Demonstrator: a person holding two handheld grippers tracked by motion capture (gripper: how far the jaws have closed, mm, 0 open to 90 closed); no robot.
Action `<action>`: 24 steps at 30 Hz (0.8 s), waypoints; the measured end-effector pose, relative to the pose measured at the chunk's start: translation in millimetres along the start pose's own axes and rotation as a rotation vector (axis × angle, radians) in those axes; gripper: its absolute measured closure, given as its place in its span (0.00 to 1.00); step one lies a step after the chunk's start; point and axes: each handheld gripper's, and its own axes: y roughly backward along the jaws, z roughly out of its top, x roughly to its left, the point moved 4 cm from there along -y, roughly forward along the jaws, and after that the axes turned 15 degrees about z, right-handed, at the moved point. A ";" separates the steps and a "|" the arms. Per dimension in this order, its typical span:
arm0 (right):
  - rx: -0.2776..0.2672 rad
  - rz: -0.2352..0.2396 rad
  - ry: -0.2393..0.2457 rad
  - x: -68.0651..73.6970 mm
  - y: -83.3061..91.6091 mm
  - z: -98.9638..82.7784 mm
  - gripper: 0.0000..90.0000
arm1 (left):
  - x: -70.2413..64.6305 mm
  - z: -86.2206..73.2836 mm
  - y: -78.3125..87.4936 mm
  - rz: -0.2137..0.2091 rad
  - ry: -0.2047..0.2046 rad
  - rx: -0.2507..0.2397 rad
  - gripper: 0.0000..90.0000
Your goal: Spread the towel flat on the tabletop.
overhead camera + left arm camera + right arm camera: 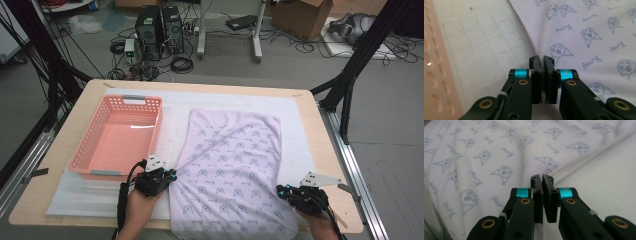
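High view: pale lilac towel (232, 175) with blue cartoon print lies spread on the white mat (300, 125), right of the pink basket (120, 135), apart from it. Towel's near end hangs slightly over the table's (75, 115) front edge. A raised crease runs diagonally from the left gripper (172, 175) up toward the towel's far right corner.

Left gripper sits at the towel's left edge, near end, just beside the basket's near right corner. Left gripper view: jaws clenched together on the towel's stitched hem (539, 48), cloth edge pinched between the pads and showing below them. Gridded mat (484, 50) and basket wall (434, 75) to the left in that view.

Right gripper (280, 190) sits at the towel's right edge, near end. Right gripper view: jaws closed on the hem (566, 166), fabric caught between the pads, towel (486, 165) rumpled ahead, plain white mat (604, 170) to the right.

Both hands come in from the bottom, one per gripper, well apart, the towel between them.
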 end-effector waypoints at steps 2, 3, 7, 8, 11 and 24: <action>0.012 -0.053 -0.020 -6.6 5.8 -3.8 0.97 | -2.9 -0.8 1.3 -0.029 0.000 -0.001 0.95; 0.015 -0.066 -0.035 -10.5 9.3 -6.9 0.97 | -5.5 -1.1 1.6 -0.039 0.005 0.002 0.94; 0.036 -0.156 -0.071 -22.2 23.8 -21.9 0.97 | -17.6 0.0 0.6 -0.081 -0.010 -0.009 0.81; 0.017 -0.151 -0.095 -24.5 27.1 -24.2 0.97 | -19.3 0.5 -0.3 -0.083 -0.010 -0.008 0.77; -0.003 -0.104 -0.100 -25.4 27.9 -24.7 0.80 | -20.9 2.8 -2.7 -0.108 -0.002 -0.026 0.66; -0.073 -0.212 -0.095 -74.5 5.8 27.2 0.67 | -21.5 43.6 -31.0 -0.147 0.030 -0.123 0.52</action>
